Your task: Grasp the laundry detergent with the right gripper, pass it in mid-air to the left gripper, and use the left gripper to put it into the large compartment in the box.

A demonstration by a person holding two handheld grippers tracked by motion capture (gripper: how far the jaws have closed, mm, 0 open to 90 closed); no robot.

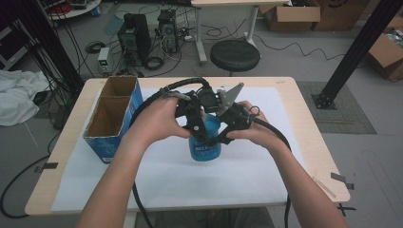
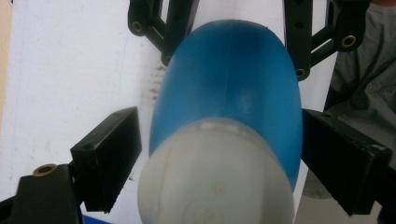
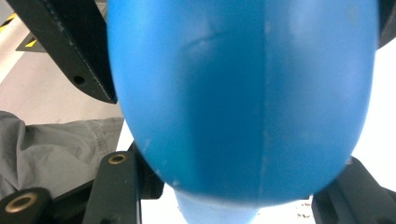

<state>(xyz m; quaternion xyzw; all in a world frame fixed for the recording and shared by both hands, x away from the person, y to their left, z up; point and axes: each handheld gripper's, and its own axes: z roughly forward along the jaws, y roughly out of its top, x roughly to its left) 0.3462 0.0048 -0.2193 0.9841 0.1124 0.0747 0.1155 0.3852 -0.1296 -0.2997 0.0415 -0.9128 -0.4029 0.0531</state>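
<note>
Open cardboard box (image 1: 113, 114) stands along the table's (image 1: 304, 118) left edge — passage there is blocked. Blue bottle (image 1: 205, 140) occupies mid-table, hemmed by the left gripper (image 1: 195, 124) and right gripper (image 1: 227, 124). Right side, far right corner and front edge — bare white mat (image 1: 199, 183), passable.

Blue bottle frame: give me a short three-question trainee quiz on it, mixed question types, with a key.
1. True or false: the right gripper has its jaws clamped on the blue bottle.
2. What colour is the bottle's cap, which sits between the jaws of the left gripper? A red, B white, C black.
3. In the high view, what stands on the table to the left of the bottle?
Key: 1 true; 2 B; 3 an open cardboard box.
</note>
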